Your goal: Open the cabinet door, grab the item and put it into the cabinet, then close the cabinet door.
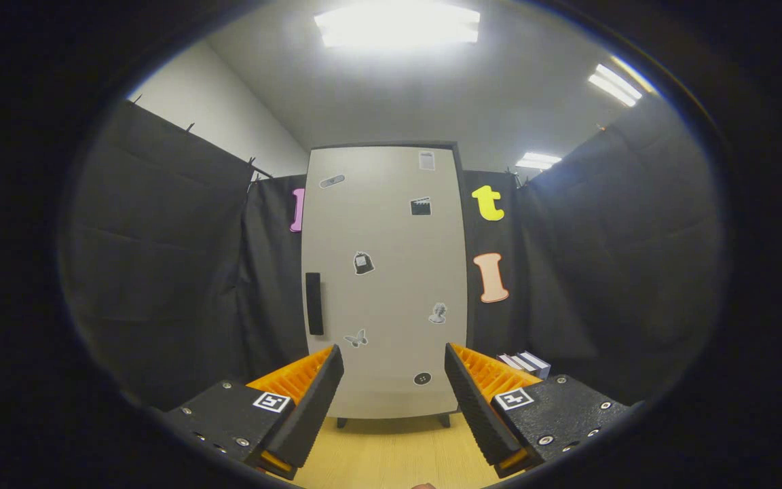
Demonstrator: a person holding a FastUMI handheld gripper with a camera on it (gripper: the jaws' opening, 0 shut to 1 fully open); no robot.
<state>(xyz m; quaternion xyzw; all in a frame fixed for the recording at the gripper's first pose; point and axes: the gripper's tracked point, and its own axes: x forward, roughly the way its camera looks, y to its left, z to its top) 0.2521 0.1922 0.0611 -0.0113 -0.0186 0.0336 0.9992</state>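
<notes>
A tall pale cabinet stands straight ahead on short dark legs, its door shut and dotted with small stickers. A dark vertical handle sits on the door's left side at mid height. My gripper is open, its two fingers spread wide well short of the door, with nothing between them. A small stack of flat boxes lies beyond the right finger, beside the cabinet's right lower corner; it may be the item.
A light wooden tabletop runs from under the fingers to the cabinet's feet. Black cloth walls close in on both sides and behind the cabinet. Ceiling lights shine above.
</notes>
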